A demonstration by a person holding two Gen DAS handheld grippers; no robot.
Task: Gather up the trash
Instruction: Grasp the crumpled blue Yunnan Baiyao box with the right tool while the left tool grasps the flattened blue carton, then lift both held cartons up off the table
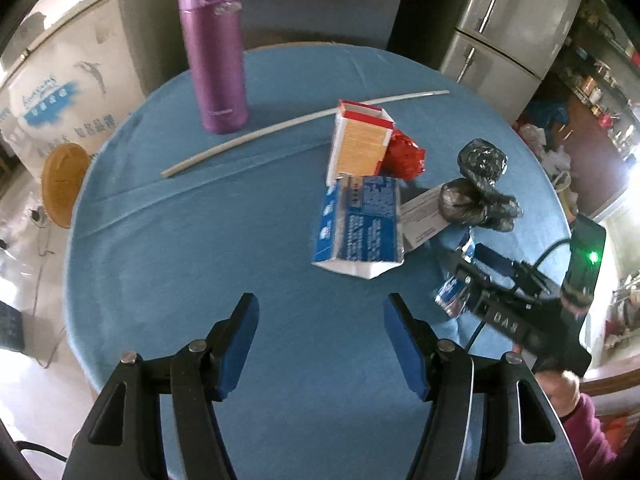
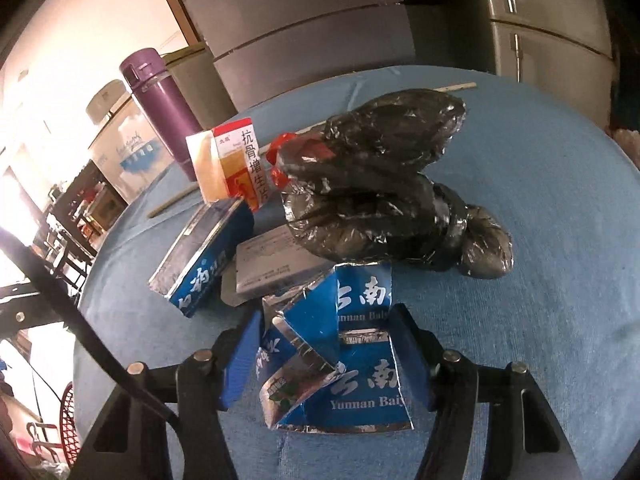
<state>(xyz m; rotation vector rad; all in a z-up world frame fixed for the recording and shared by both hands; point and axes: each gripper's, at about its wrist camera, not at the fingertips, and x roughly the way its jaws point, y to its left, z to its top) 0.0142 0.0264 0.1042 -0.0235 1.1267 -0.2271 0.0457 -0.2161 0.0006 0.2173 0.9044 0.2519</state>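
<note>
- My right gripper (image 2: pixel 326 354) straddles the torn blue carton (image 2: pixel 340 364) near the table's (image 1: pixel 200 240) right edge; whether the pads press I cannot tell. The crumpled foil could slip or tear apart.
- My left gripper (image 1: pixel 320 344) hangs open and empty over bare cloth near the front edge.
- The black bag bundle (image 2: pixel 384 200) just beyond could snag.

Torn blue carton piece (image 2: pixel 340 364) crumpled between the right claw's (image 2: pixel 326 360) pads, flattened blue box (image 1: pixel 358 226) lying on the blue surface (image 1: pixel 200 280), red-and-white box (image 1: pixel 358 142) behind it, red wrapper (image 1: pixel 404 152) alongside, knotted black bag (image 2: pixel 384 196), white leaflet (image 1: pixel 422 216) beneath.
</note>
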